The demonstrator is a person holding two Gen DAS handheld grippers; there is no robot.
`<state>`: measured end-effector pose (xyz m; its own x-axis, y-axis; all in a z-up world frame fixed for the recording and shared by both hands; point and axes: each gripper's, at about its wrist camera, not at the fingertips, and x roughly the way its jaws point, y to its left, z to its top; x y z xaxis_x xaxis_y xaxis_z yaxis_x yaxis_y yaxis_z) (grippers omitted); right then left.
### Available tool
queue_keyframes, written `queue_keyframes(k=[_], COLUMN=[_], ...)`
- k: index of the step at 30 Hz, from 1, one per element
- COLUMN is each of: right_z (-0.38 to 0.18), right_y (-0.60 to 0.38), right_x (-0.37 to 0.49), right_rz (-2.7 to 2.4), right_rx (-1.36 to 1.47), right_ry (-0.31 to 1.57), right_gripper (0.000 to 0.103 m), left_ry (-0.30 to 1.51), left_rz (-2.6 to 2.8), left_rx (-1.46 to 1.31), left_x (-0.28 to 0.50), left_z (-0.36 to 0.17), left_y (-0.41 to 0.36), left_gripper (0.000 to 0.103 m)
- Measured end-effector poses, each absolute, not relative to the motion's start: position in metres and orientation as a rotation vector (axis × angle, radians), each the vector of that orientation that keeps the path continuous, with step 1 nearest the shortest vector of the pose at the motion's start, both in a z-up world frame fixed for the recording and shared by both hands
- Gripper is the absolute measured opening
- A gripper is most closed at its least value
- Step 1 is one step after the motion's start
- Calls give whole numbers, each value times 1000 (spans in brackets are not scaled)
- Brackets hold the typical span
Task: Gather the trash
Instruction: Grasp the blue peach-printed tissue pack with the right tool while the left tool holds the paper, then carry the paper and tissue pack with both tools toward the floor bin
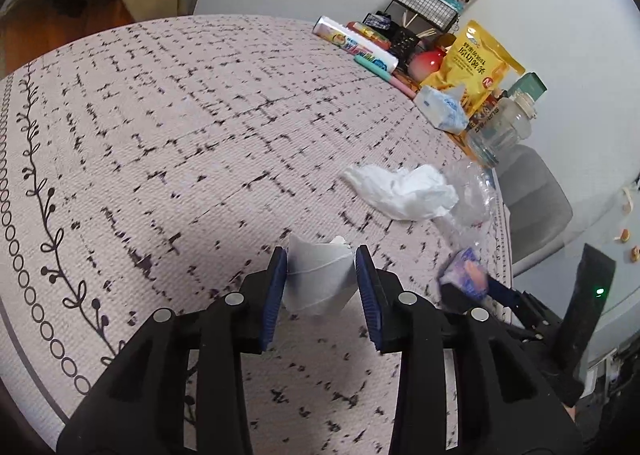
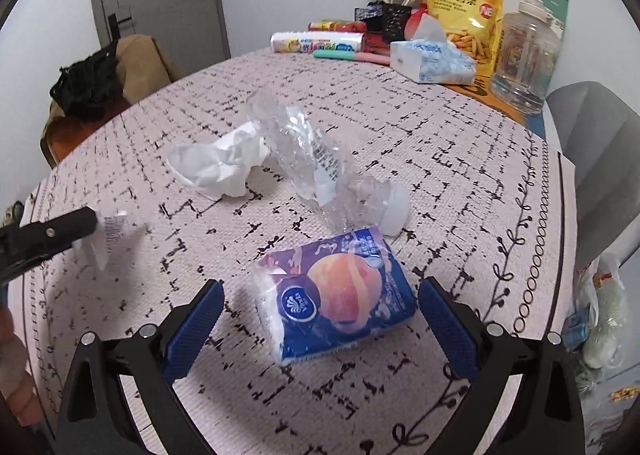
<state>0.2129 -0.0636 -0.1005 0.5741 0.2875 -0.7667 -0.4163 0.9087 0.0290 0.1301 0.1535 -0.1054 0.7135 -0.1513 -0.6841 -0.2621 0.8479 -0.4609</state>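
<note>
The left tongs (image 1: 321, 279) are closed on a small folded piece of white paper (image 1: 318, 281), pinched between the two blue pads and held just above the table (image 1: 160, 115), which is covered with a pale cloth printed with black dashes; in the right wrist view the same tongs (image 2: 90, 229) come in from the left edge with the paper scrap (image 2: 112, 239) at their tip. The right tongs (image 2: 320, 327) are spread wide open, one blue pad on either side of a blue and purple tissue pack with a peach-coloured planet picture (image 2: 336, 295), and neither pad touches it; the pack lies flat on the cloth. Just beyond it lies a crushed clear plastic bottle with a white cap (image 2: 320, 163), on its side, and touching the bottle's far left end is a crumpled white tissue (image 2: 222, 165). In the left wrist view that tissue (image 1: 404, 189) and the bottle (image 1: 468, 195) sit ahead and to the right. At the far edge stand a yellow snack bag (image 2: 466, 3), a soft tissue packet (image 2: 432, 61) and a clear glass jar (image 2: 524, 55)
</note>
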Motion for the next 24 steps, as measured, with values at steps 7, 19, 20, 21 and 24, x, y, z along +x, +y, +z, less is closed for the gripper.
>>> queue_keyframes(k=[7, 19, 20, 21, 24], right_z=[-101, -75, -74, -71, -65], right_y=[-67, -94, -96, -100, -107], right_x=[204, 167, 165, 163, 158], right_rz=[453, 527, 529, 531, 533], right_rx=[-156, -109, -105, -99, -86], right_ry=[872, 810, 806, 800, 784], right_gripper=[52, 51, 51, 51, 51], left_ry=[798, 765, 763, 761, 751], left_rz=[73, 50, 48, 45, 41], left_rx=[-583, -518, -512, -508, -489], left_x=[125, 132, 132, 132, 133], left_z=[-111, -83, -81, -79, -71], left_y=[157, 123, 120, 118, 109], left_gripper=[36, 31, 31, 31, 31])
